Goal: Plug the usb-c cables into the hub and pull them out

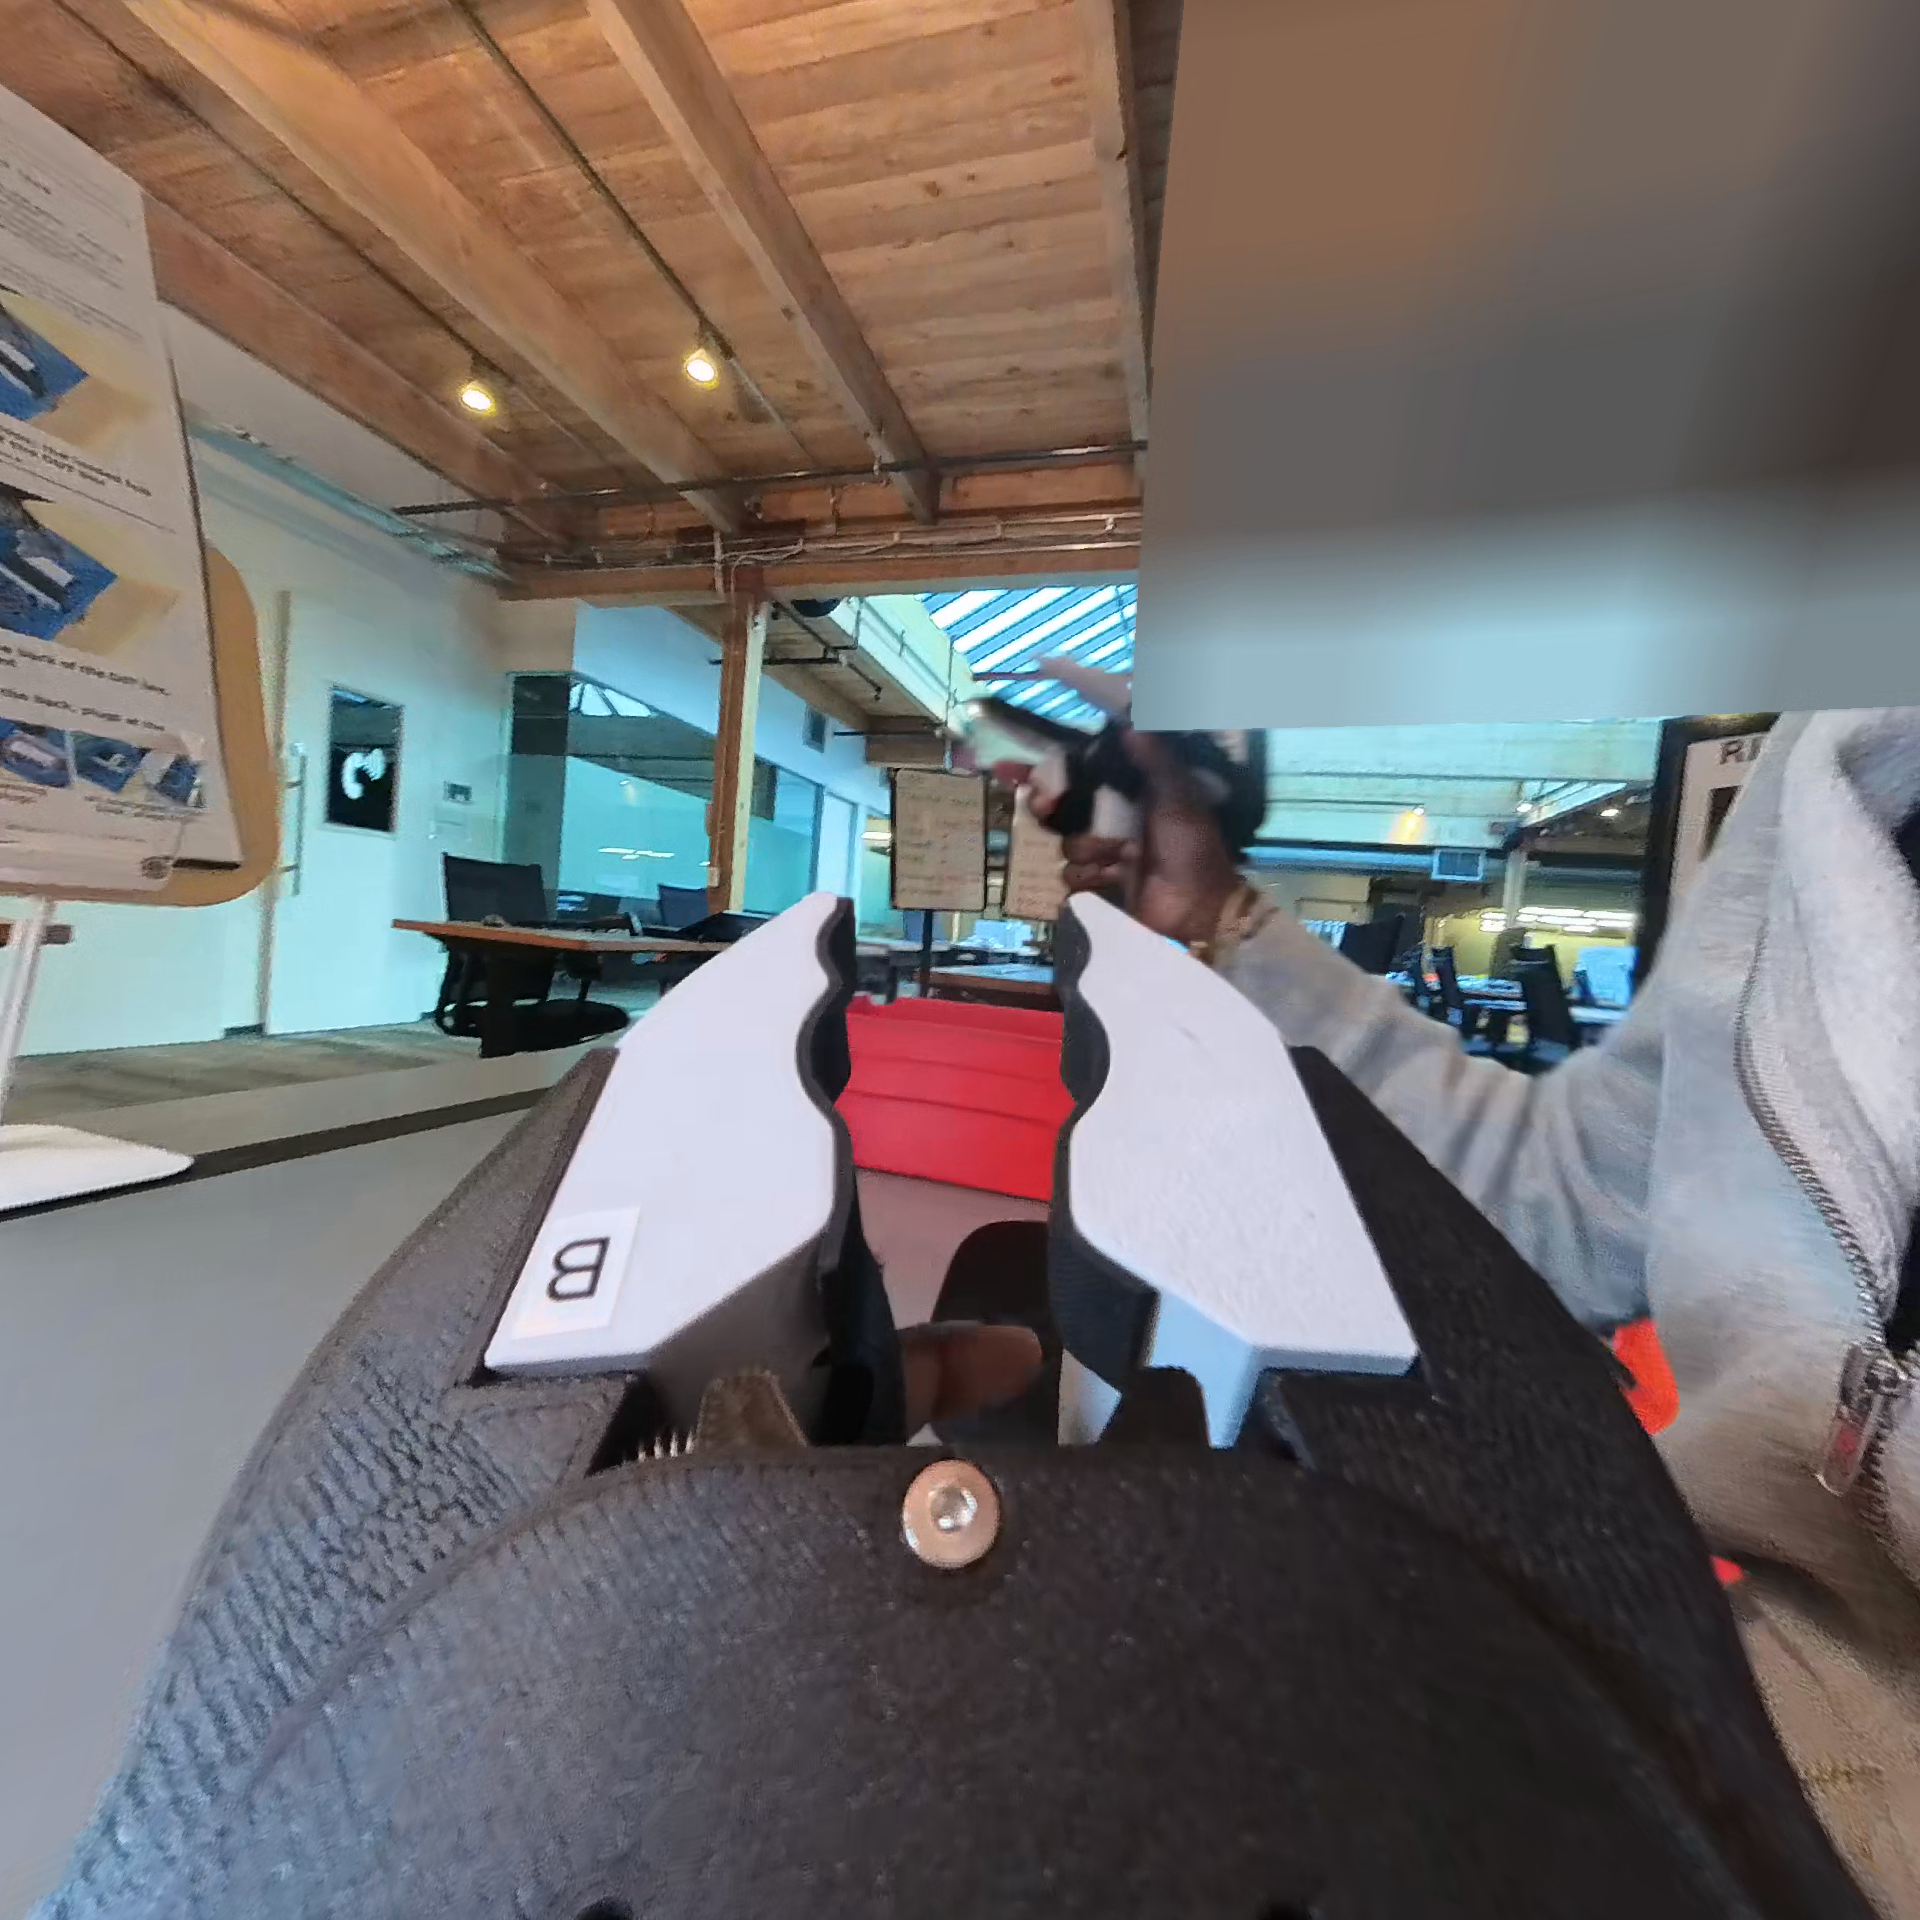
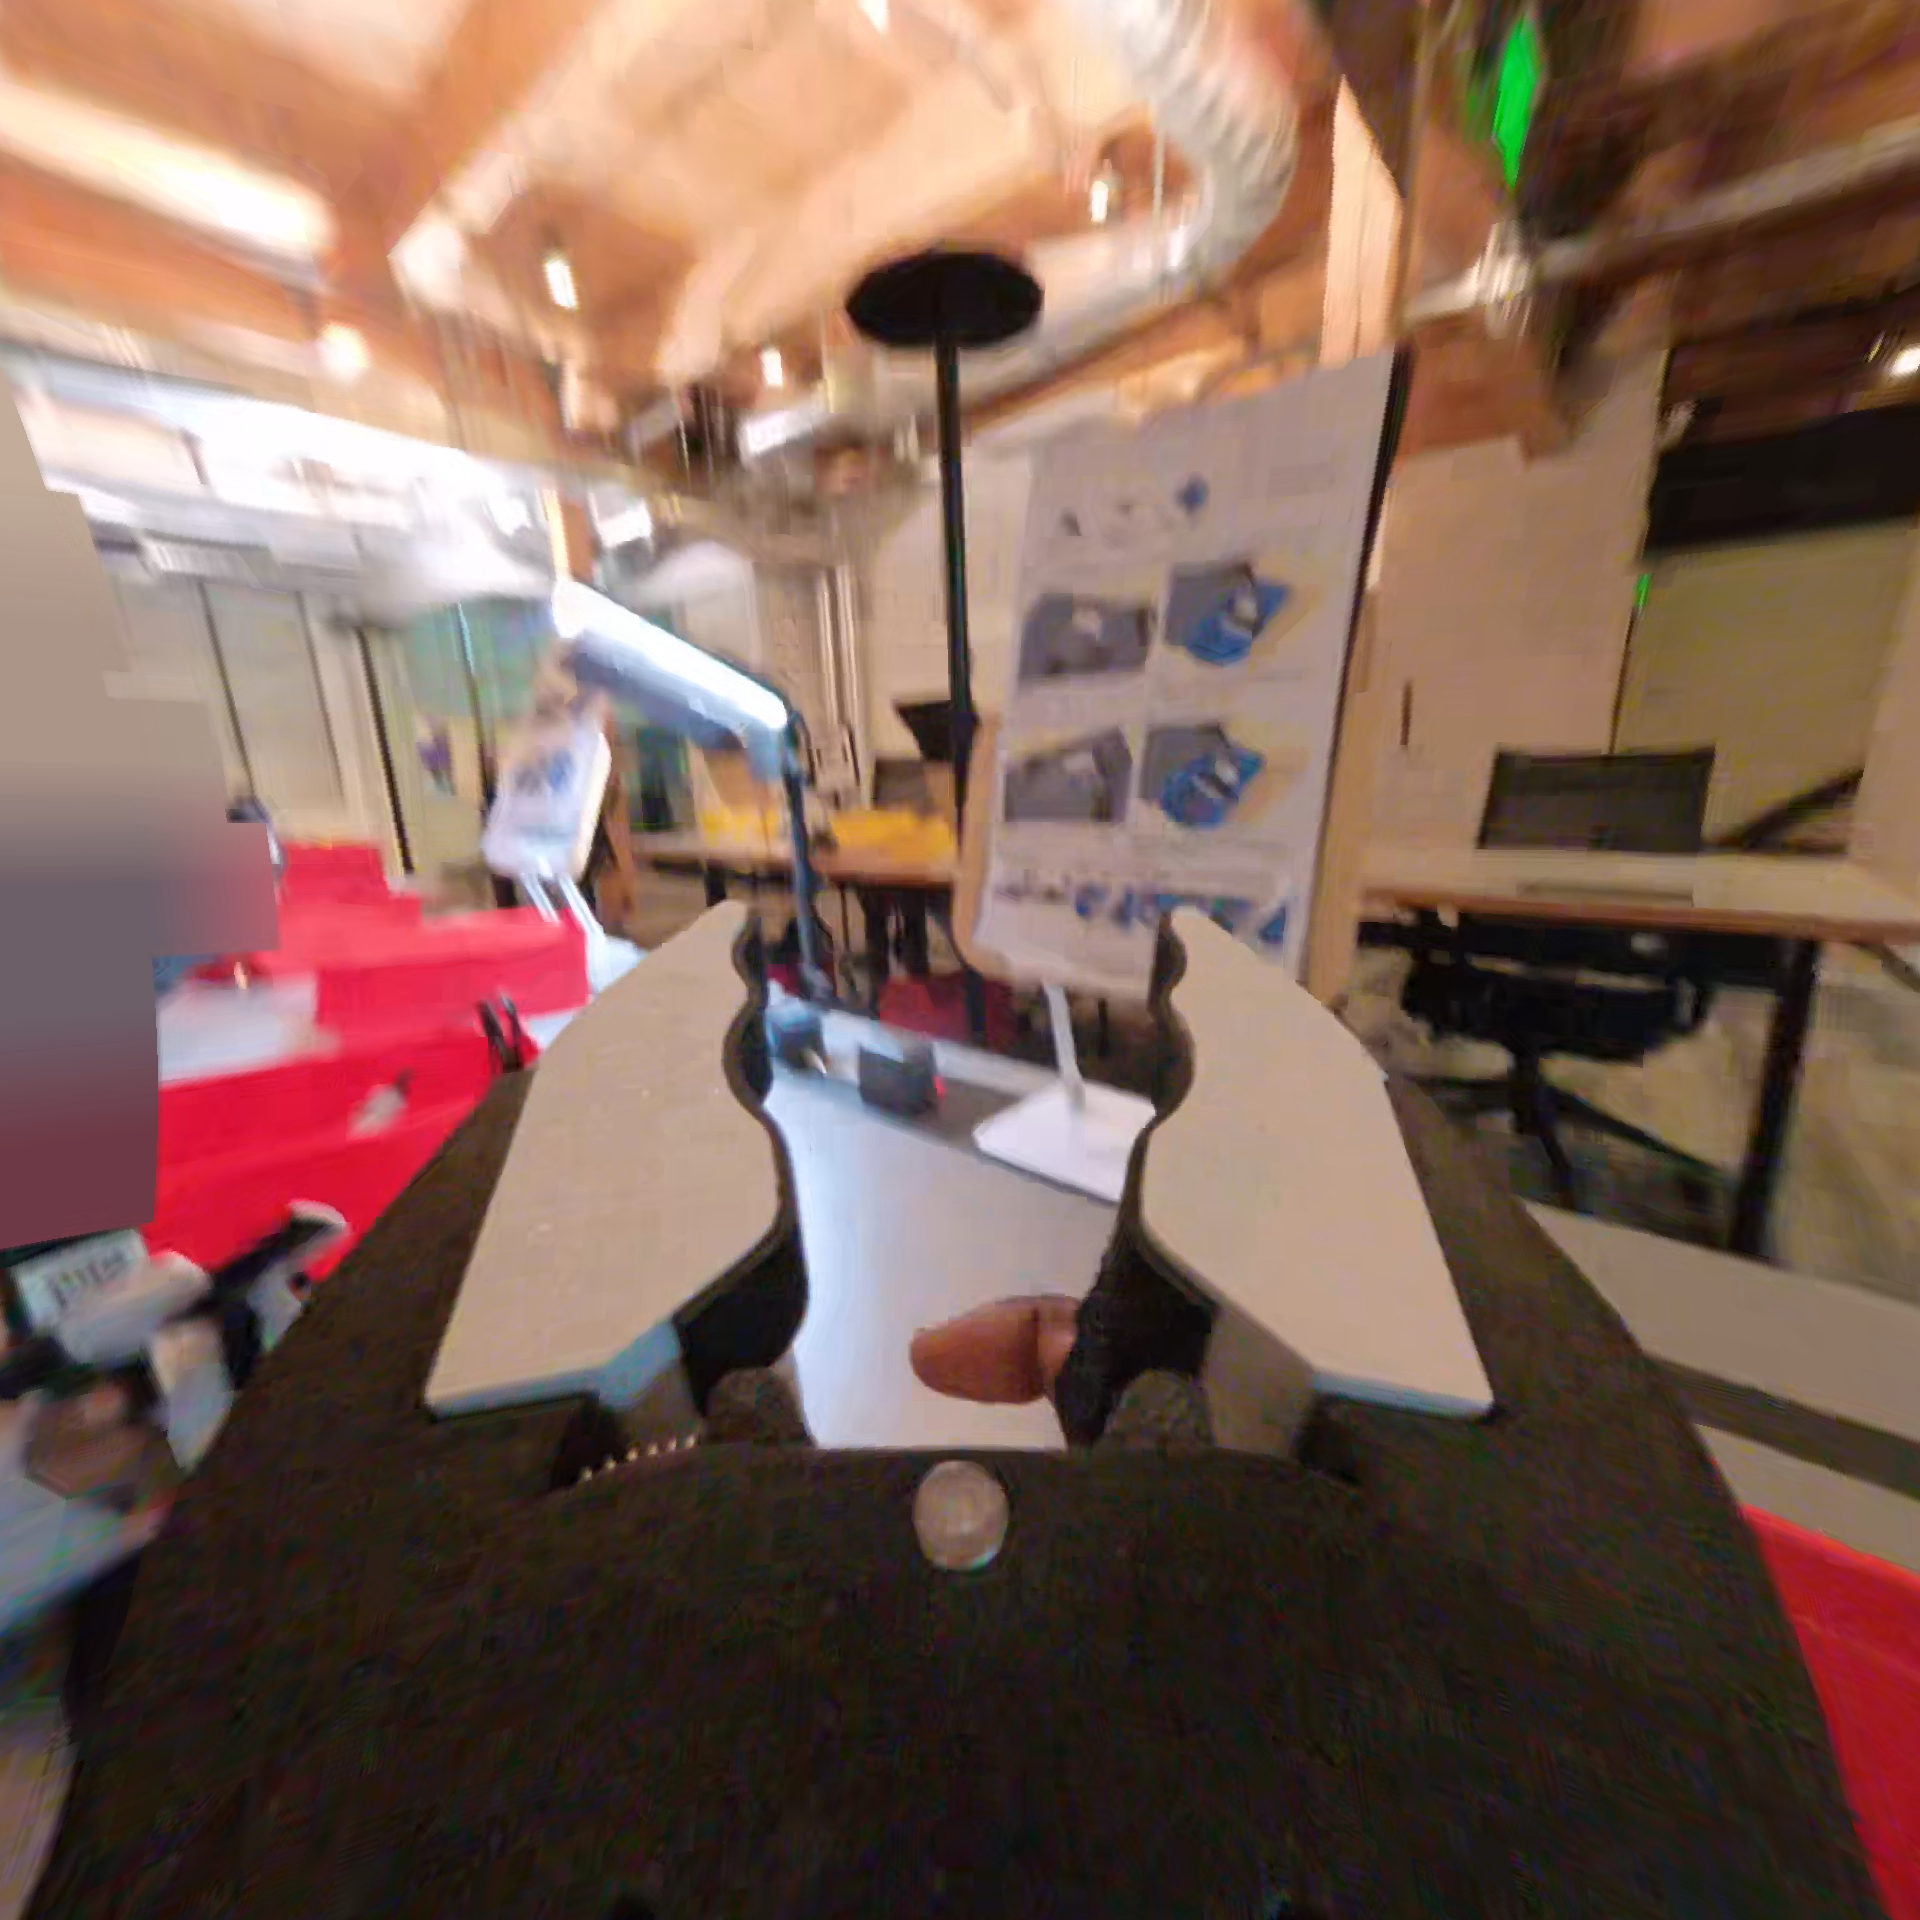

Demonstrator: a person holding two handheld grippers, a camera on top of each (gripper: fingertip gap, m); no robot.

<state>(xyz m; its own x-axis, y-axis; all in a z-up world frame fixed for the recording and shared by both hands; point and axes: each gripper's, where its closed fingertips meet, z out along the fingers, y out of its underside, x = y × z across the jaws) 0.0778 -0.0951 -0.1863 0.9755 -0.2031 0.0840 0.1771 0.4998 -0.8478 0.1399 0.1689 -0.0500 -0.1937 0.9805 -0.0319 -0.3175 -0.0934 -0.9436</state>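
Note:
My left gripper (image 1: 961,930) is open and empty, raised and pointing level across the grey table (image 1: 208,1299). My right gripper (image 2: 958,935) is open wide and empty, above the table (image 2: 935,1226); its view is blurred. In the left wrist view the right gripper (image 1: 1023,753) shows farther off, held high in a person's hand. A small dark box (image 2: 899,1075) and a bluish object (image 2: 798,1029) lie at the table's far edge; I cannot tell whether they are the hub or cables. No cable is clearly visible.
A white stand with an instruction sheet (image 2: 1164,707) stands on the table, also at the left wrist view's left (image 1: 83,520). Red bins (image 1: 945,1081) (image 2: 416,987) sit beyond the table. A desk lamp (image 2: 675,665) is behind. A person's grey sleeve (image 1: 1507,1122) is at right. About 30 centimetres separates my left fingertips from my right.

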